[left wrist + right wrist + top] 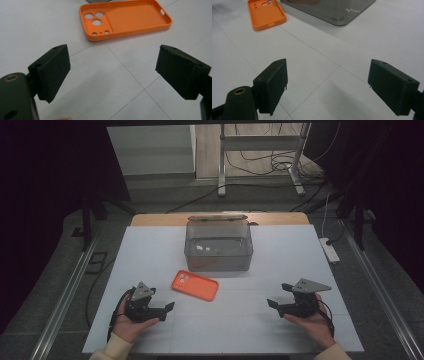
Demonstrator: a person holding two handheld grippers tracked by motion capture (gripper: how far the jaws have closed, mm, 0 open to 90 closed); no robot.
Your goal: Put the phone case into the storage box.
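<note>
While both tongs rest wide and empty on the table [150,250], the orange phone case [195,285] lies flat before the clear box [218,247], its length slanting toward the right, nearer the left tongs [167,308] than the right tongs [272,304].

White table top [150,250] with an orange phone case [195,285] lying flat near the middle, inside facing up, camera cutouts toward the left end. Just behind it sits a clear grey plastic box [218,246] with its lid flipped open at the back, not touching the case. Left gripper [167,308] rests low on the table to the left, held in a hand with a cream sleeve, jaws spread and aimed right. Right gripper [278,296] is well apart on the other side, jaws spread too, aimed left. Cables on the floor behind.
</note>
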